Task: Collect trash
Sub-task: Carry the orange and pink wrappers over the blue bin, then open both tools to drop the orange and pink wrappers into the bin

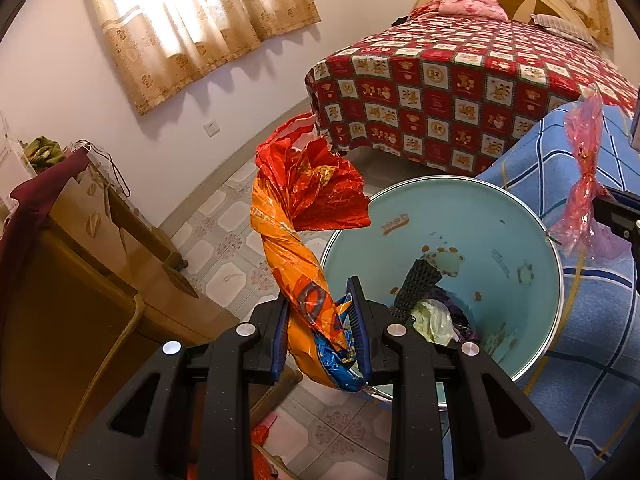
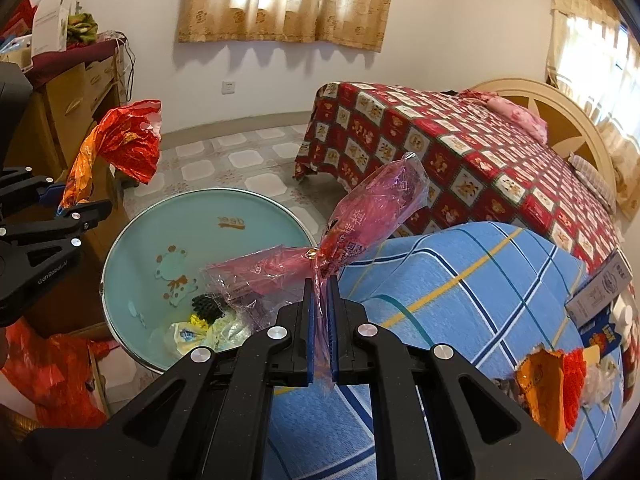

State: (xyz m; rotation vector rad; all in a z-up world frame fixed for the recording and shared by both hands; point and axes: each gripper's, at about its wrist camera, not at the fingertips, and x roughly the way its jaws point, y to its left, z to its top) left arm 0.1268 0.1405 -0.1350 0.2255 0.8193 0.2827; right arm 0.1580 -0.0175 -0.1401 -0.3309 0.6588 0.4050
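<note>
I am holding 2 pieces of trash over the pale blue bin (image 2: 120,256), which is already carrying a few scraps at its bottom. My left gripper (image 1: 320,336) is clamping an orange and red foil bag (image 1: 304,216) beside the bin's rim, and my right gripper (image 2: 321,332) is pinching a pink cellophane wrapper (image 2: 360,224) near the other edge. Neither is dropped yet. More wrappers (image 2: 560,380) are lying on the blue checked cover (image 2: 460,280), so I judge the collecting to be roughly midway.

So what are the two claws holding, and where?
The left claw pinches an orange snack bag near its bottom end. The right claw pinches a pink plastic wrapper at its lower tail.
</note>
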